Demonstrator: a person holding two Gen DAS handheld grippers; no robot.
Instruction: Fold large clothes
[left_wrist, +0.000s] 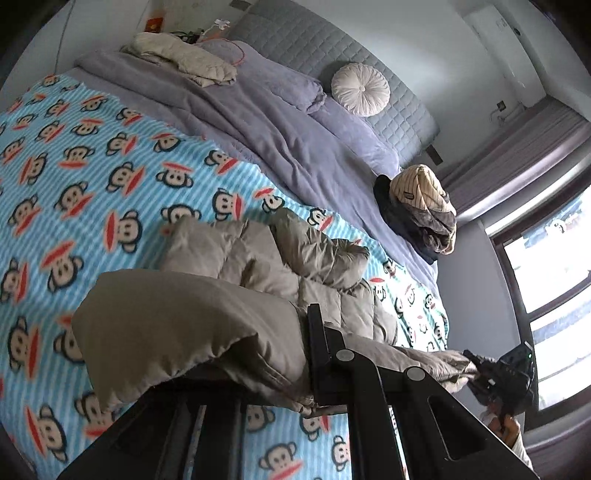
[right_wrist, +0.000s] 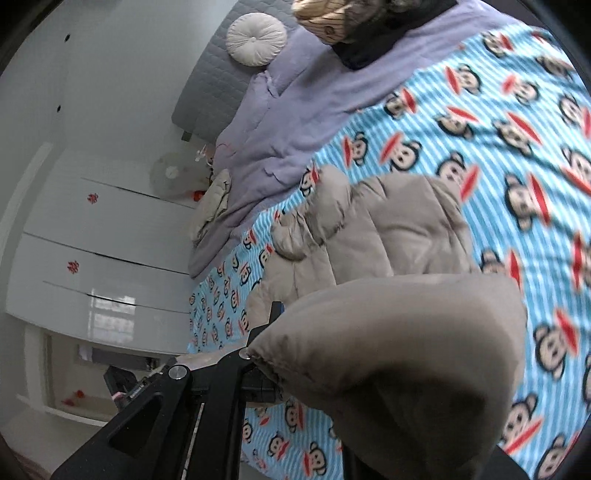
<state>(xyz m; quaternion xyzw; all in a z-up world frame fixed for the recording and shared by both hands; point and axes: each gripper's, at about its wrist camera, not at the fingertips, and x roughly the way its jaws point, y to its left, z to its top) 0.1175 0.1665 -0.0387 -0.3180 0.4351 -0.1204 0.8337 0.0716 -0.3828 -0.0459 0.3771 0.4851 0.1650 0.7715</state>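
A large beige puffer jacket (left_wrist: 280, 266) lies on the blue monkey-print blanket (left_wrist: 92, 177); it also shows in the right wrist view (right_wrist: 388, 229). My left gripper (left_wrist: 295, 362) is shut on one thick edge of the jacket and lifts it off the bed. My right gripper (right_wrist: 280, 354) is shut on another edge of the jacket; the padded cloth bulges over it and hides one finger. The right gripper (left_wrist: 495, 376) also shows at the lower right of the left wrist view, holding the jacket's far end.
A purple duvet (left_wrist: 266, 122) covers the head of the bed, with a round white cushion (left_wrist: 360, 88) and folded beige cloth (left_wrist: 184, 59). A pile of clothes (left_wrist: 421, 206) sits at the bed's edge. A window (left_wrist: 554, 288) is right; white wardrobes (right_wrist: 103, 240) stand beside the bed.
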